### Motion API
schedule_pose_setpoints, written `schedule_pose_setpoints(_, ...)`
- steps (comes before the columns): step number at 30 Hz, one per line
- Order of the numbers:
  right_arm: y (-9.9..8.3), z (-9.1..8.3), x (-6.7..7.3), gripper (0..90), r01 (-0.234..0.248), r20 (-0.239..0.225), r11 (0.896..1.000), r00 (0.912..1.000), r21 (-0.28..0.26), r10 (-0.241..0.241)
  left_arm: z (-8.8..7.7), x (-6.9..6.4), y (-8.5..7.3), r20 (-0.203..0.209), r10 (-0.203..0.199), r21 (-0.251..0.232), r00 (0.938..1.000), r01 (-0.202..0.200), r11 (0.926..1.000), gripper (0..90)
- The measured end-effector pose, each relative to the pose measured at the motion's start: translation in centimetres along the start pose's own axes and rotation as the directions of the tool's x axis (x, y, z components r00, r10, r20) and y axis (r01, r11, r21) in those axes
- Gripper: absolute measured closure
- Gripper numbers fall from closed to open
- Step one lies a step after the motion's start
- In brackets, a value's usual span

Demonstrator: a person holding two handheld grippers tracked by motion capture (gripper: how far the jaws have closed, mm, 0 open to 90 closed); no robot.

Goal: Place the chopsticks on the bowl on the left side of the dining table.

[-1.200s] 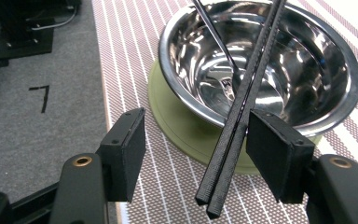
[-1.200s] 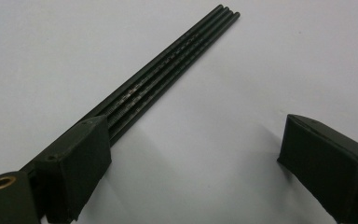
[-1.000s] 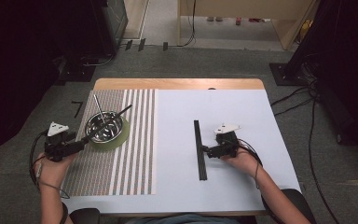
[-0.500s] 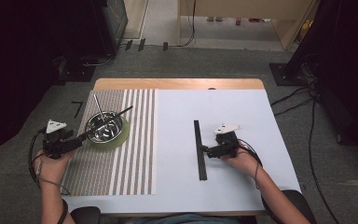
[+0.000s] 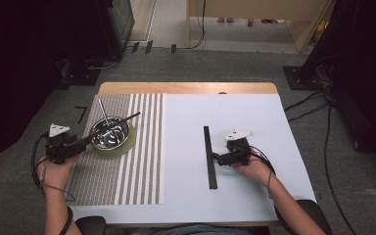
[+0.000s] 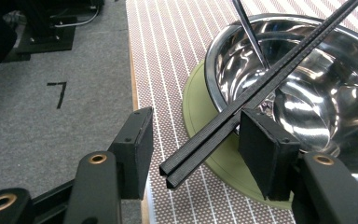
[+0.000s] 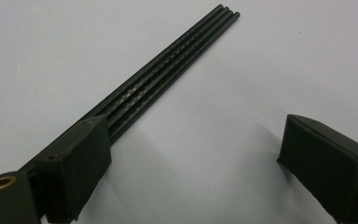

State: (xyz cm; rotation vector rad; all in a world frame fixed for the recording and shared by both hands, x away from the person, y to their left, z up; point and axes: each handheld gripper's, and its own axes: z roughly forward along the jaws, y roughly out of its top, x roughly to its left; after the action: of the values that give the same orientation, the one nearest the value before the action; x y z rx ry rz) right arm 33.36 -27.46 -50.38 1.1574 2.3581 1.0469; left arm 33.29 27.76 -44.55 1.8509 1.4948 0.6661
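My left gripper [image 6: 193, 154] has slid back off the bowl [image 6: 307, 88], fingers closing but still apart around the black chopsticks [image 6: 261, 88] leaning on its rim, so a skewed pinch could flip them; right fingers stay apart.

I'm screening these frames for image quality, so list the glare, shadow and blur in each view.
High view: the room around the table is very dark and the white tabletop evenly lit. Left gripper view: the steel bowl throws bright mirror reflections and the near fingers are sharp. Right gripper view: soft shadows beside the black chopsticks and the nearest fingers slightly soft.
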Motion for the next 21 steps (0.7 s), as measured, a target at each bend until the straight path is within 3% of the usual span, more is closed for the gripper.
schedule_pose_setpoints(6, 0.0, 0.0, 0.0, 8.3, 0.0, 0.0, 1.0, 1.0, 0.0, 0.0, -0.2, 0.1, 0.1, 0.006, -0.008, -0.002, 0.9999, 0.008, 1.0, 45.8)
schedule_pose_setpoints(10, 0.0, 0.0, 0.0, 8.3, 0.001, 0.0, 1.0, 1.0, 0.0, -0.001, -1.0, -0.1, 0.7, 0.009, -0.03, -0.033, 0.9995, 0.03, 0.999, 46.9)
schedule_pose_setpoints(17, 0.0, 0.0, 0.0, 8.3, 0.001, 0.0, 1.0, 1.0, 0.0, -0.001, -1.8, -0.8, 1.7, 0.017, -0.056, -0.064, 0.9983, 0.057, 0.9963, 66.6)
schedule_pose_setpoints(18, 0.0, 0.0, 0.0, 8.3, 0.001, 0.0, 1.0, 1.0, 0.0, -0.001, -1.9, -1.0, 1.8, 0.02, -0.054, -0.067, 0.9983, 0.055, 0.9962, 72.7)
schedule_pose_setpoints(21, 0.0, 0.0, 0.0, 8.3, 0.001, 0.0, 1.0, 1.0, 0.0, -0.001, -1.7, -1.3, 2.1, 0.042, -0.054, -0.058, 0.9977, 0.056, 0.9967, 79.1)
